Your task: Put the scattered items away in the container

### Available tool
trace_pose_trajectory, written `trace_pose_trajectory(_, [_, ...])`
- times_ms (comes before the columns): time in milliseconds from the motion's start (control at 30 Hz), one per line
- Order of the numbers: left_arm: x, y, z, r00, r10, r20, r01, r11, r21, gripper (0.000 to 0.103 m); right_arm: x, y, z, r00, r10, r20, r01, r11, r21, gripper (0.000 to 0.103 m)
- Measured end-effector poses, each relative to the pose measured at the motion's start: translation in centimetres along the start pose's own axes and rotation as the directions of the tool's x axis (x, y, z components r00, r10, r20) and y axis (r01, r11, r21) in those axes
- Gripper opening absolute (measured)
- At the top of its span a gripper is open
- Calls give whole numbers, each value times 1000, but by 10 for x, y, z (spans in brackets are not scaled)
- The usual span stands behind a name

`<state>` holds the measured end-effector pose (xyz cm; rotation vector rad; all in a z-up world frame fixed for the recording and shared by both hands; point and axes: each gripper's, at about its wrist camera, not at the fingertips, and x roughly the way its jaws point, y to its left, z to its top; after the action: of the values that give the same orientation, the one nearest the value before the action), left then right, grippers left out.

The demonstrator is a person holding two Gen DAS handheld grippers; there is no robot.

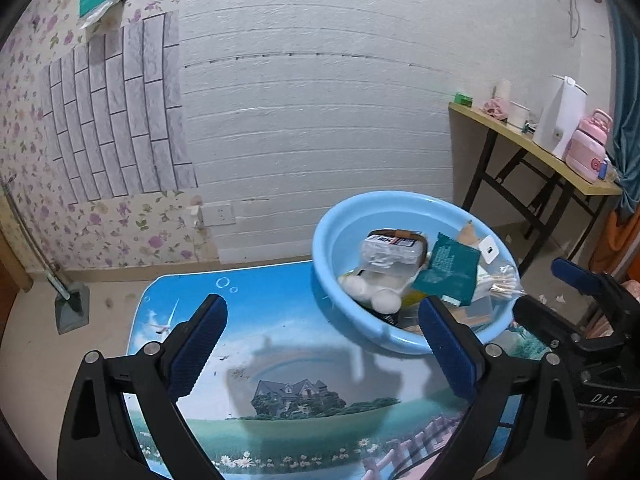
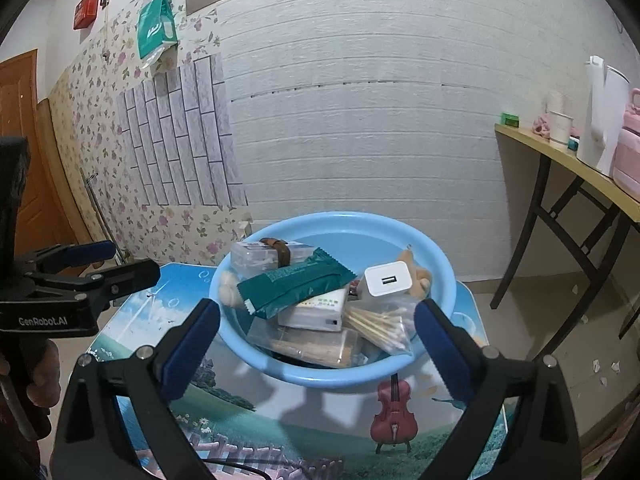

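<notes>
Left gripper (image 1: 322,344) & right gripper (image 2: 318,346) both spread wide, holding nothing, hovering near blue basin (image 2: 446,280) on small picture table (image 1: 280,360). Looks done: charger (image 2: 386,285), teal packet (image 2: 294,286), swab bag (image 2: 380,326) etc. all piled inside basin, no loose bits visible on tabletop.

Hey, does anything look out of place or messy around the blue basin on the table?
Nothing on the picture-printed table looks stray: the items are heaped in the round light-blue plastic basin. The heap is untidy, though; the teal foil packet lies askew across it and the white USB charger cube sits tilted.
</notes>
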<state>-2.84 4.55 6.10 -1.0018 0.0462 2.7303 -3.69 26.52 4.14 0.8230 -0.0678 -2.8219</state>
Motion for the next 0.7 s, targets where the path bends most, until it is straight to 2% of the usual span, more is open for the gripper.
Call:
trace_pose_trajectory(133, [-1, 3, -1, 1000, -18, -1, 18, 1000, -21, 97, -1, -1, 0, 1000, -9, -3, 9, 1000, 4, 100])
trace_pose_trajectory(533, [5, 6, -4, 1000, -10, -28, 9, 999, -46, 97, -1, -1, 0, 1000, -7, -5, 7, 1000, 4, 100])
trace_pose_trajectory(700, [4, 4, -6, 1000, -2, -24, 2, 1000, -28, 97, -1, -1, -1, 1000, -6, -7, 6, 1000, 5, 100])
